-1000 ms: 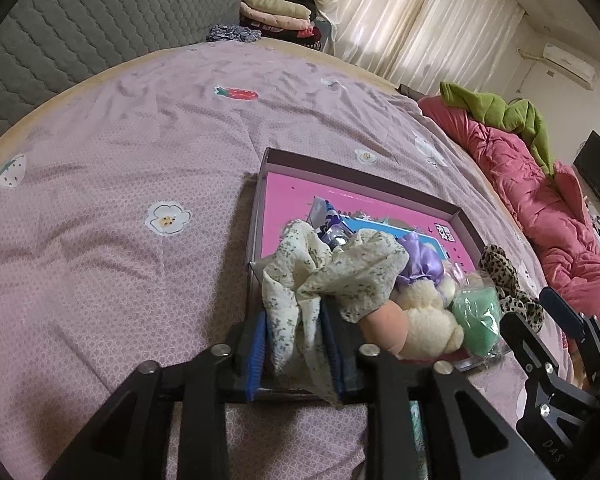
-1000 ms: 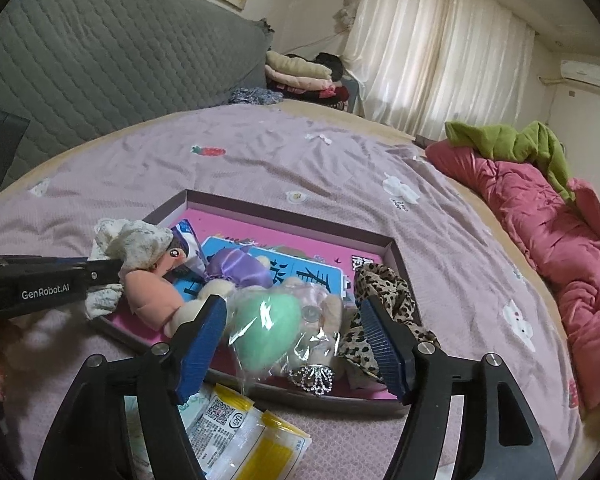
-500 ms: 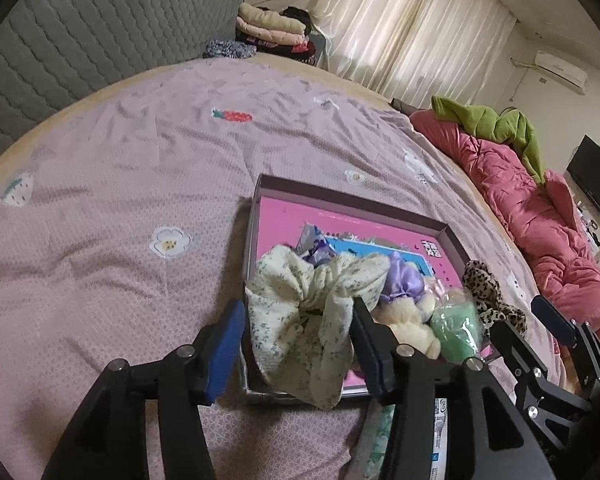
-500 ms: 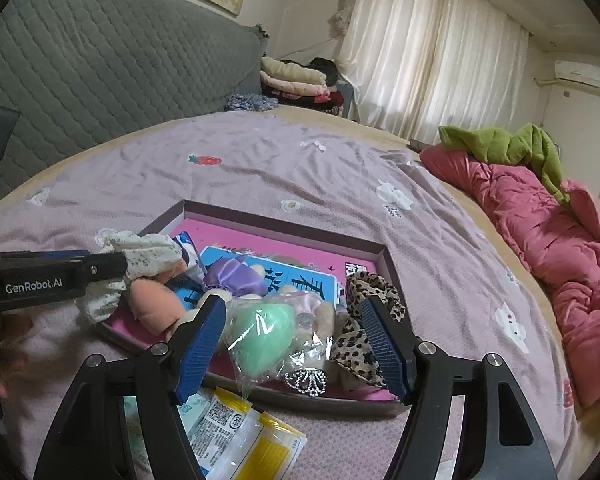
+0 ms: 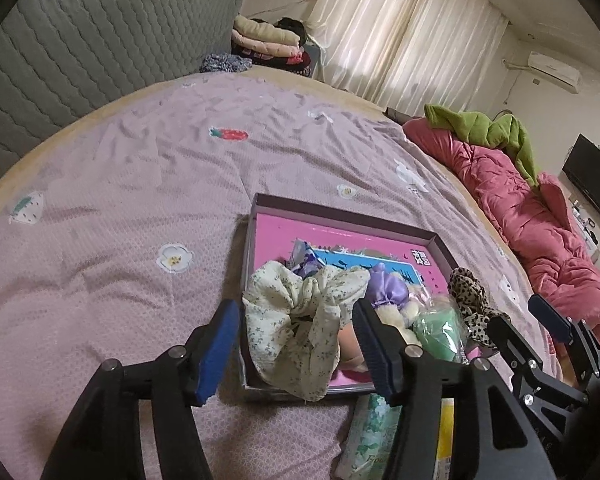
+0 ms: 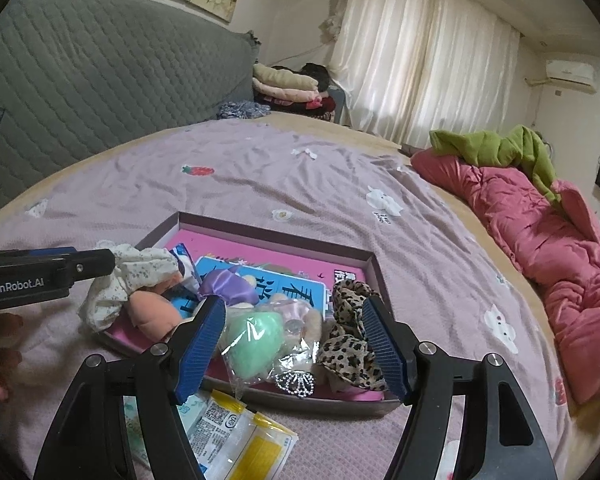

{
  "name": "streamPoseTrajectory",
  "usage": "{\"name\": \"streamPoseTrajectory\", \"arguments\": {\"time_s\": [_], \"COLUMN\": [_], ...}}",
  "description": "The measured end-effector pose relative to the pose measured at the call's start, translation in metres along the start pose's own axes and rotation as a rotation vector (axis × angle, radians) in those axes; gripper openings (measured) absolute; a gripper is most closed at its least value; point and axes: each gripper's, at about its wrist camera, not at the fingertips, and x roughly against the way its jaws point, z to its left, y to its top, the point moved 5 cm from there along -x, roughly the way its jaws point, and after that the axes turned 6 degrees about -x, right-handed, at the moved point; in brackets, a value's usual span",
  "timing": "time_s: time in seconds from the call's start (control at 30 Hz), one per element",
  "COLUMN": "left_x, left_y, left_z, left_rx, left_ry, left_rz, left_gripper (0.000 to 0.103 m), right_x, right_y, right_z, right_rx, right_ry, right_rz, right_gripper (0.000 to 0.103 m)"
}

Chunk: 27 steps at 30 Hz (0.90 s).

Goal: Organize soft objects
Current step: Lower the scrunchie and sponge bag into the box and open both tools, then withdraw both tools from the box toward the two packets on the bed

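Note:
A floral cream scrunchie (image 5: 300, 320) lies in the near left corner of the pink tray (image 5: 340, 216) and drapes over its rim. My left gripper (image 5: 296, 344) straddles it with the jaws opening; the left pad stands clear of the cloth. In the right wrist view the scrunchie (image 6: 136, 272) rests against a peach plush (image 6: 152, 310), beside a purple scrunchie (image 6: 226, 286). My right gripper (image 6: 294, 344) hangs open over the tray's near edge, above a green sponge in plastic wrap (image 6: 256, 340) and a leopard scrunchie (image 6: 348, 344), with nothing gripped.
The tray (image 6: 272, 236) sits on a purple bedspread. Wipe packets (image 6: 228, 428) lie just in front of it. A red quilt (image 6: 560, 248) with a green garment (image 6: 500, 152) runs along the right side. Folded clothes (image 6: 288, 84) and a grey headboard (image 6: 100, 80) stand behind.
My left gripper's jaws have spread off the floral scrunchie and drawn up and back, leaving it in the tray's corner. The right gripper has stayed put.

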Motion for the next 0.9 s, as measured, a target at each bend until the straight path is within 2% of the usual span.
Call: {"name": "streamPoseTrajectory", "arguments": {"time_s": [0.07,0.37,0.9], "left_x": [0.006,0.033,0.061], "left_y": [0.002,0.002,-0.026], "left_z": [0.002,0.011,-0.037], "left_rx": [0.003,0.014,-0.071], "left_ry": [0.003,0.024,-0.014], "left_rz": [-0.015,-0.036,0.022], "left_gripper": [0.066,0.066,0.066], "right_x": [0.005,0.029,0.073], "right_y": [0.002,0.002,-0.012], "right_z": [-0.003,-0.015,-0.019], "right_rx": [-0.01,-0.041,-0.043], "right_ry": [-0.008,-0.003,0.026], "right_rz": [-0.01,-0.03,-0.031], "right_gripper": [0.073,0.073,0.073]}}
